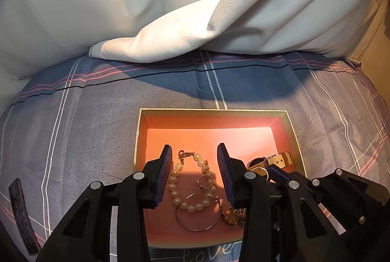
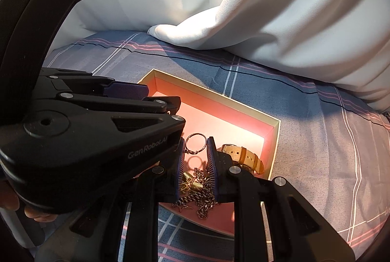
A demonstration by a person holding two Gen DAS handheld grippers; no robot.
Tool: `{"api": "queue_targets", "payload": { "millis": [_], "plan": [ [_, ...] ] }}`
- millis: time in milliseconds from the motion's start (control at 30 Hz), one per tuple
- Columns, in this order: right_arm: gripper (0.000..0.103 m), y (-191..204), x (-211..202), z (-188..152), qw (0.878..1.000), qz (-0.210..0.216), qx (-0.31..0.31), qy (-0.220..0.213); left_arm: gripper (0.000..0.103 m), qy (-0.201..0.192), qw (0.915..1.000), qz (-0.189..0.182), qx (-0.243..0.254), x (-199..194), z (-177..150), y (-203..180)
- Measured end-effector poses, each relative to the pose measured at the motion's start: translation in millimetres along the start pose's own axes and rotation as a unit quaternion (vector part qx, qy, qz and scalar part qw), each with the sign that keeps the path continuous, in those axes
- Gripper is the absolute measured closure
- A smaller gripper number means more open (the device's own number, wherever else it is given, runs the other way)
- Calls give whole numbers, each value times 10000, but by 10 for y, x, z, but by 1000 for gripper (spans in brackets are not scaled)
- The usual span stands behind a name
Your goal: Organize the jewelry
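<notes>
Grippers both hang open over the pink-lined box (image 1: pixel 291 130) on the plaid bedcover (image 1: pixel 73 128). Left gripper (image 1: pixel 193 174) straddles the pearl bracelet (image 1: pixel 187 186) without contact; right gripper (image 2: pixel 195 165) brackets the chain necklace (image 2: pixel 198 193), its pads clear of it (watch (image 2: pixel 243 156) just beside). Judged step: pieces deposited, release complete. Next move calls for withdrawing upward without snagging chain links.

In my left view the open pink-lined box (image 1: pixel 290 130) sits at lower centre, holding a pearl bracelet (image 1: pixel 189 182), thin hoop (image 1: pixel 198 212) and tan-strapped watch (image 1: pixel 275 160); chains (image 2: pixel 197 193) heap at its lower right.
</notes>
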State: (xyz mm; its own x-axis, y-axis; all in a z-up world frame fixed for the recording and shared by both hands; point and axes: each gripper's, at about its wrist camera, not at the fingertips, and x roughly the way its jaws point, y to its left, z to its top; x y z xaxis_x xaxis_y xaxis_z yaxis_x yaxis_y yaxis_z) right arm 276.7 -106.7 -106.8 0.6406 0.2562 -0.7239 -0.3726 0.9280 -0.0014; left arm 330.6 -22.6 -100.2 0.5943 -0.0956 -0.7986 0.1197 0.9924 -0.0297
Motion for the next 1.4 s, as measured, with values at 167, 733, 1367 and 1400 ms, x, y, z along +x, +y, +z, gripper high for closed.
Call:
{"api": "queue_targets", "payload": {
  "millis": [167,733,1367,1400],
  "plan": [
    [8,-28,-28,-5,9995,-252,53,-171,8,-174,9993,335,-52,-83,12,22],
    [6,195,-973,-563,9826,-994,147,-1559,7,-1957,9804,-112,215,-1299,-575,-98],
    [6,824,-2391,-1305,9491,-1373,200,-2829,6,-3182,9479,-90,91,-2740,-1646,-197],
    [6,821,-2383,-1302,9500,-1359,213,-2803,6,-3176,9482,-68,103,-2735,-1647,-199]
  ]
}}
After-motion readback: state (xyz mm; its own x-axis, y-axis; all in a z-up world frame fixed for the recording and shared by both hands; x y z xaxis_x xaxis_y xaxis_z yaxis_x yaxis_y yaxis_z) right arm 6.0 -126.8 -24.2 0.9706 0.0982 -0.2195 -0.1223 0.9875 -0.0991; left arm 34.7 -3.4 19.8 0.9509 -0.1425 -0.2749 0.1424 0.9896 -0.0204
